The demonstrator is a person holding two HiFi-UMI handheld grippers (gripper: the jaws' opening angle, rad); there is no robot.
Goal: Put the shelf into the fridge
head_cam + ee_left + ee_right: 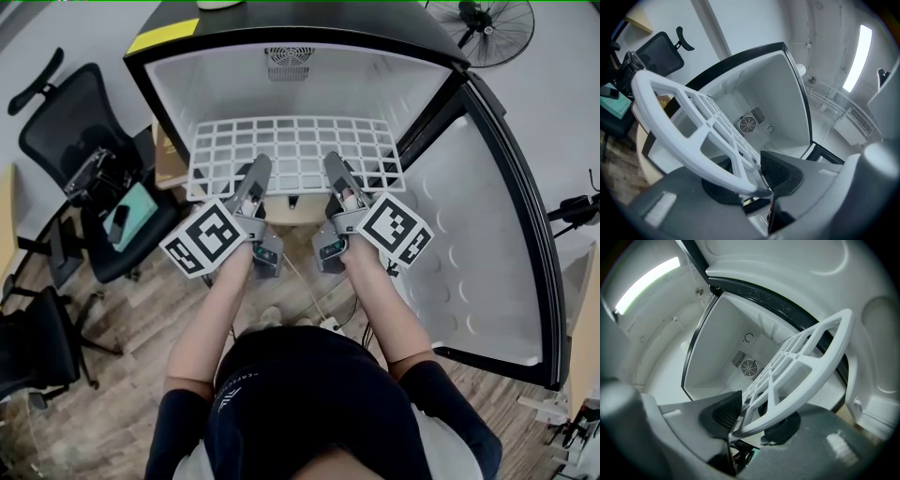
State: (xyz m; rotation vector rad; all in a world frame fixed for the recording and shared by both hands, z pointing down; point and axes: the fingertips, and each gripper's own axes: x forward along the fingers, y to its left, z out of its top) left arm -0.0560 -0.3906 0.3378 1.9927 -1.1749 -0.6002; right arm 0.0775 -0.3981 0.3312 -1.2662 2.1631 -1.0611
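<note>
The white grid shelf (295, 150) lies level in the mouth of the open fridge (225, 84), its far edge inside the white cavity. My left gripper (255, 180) is shut on the shelf's near rim at the left. My right gripper (337, 174) is shut on the same rim at the right. In the left gripper view the shelf (675, 122) runs between the dark pads of the left gripper (751, 174) toward the back-wall fan vent (747, 124). In the right gripper view the shelf (806, 362) sits likewise in the right gripper (749, 417).
The fridge door (478, 244) stands swung open at the right. Black office chairs (75, 141) stand at the left on the wooden floor. A standing fan (487, 28) is at the top right. A power strip (328, 325) and cables lie by the person's feet.
</note>
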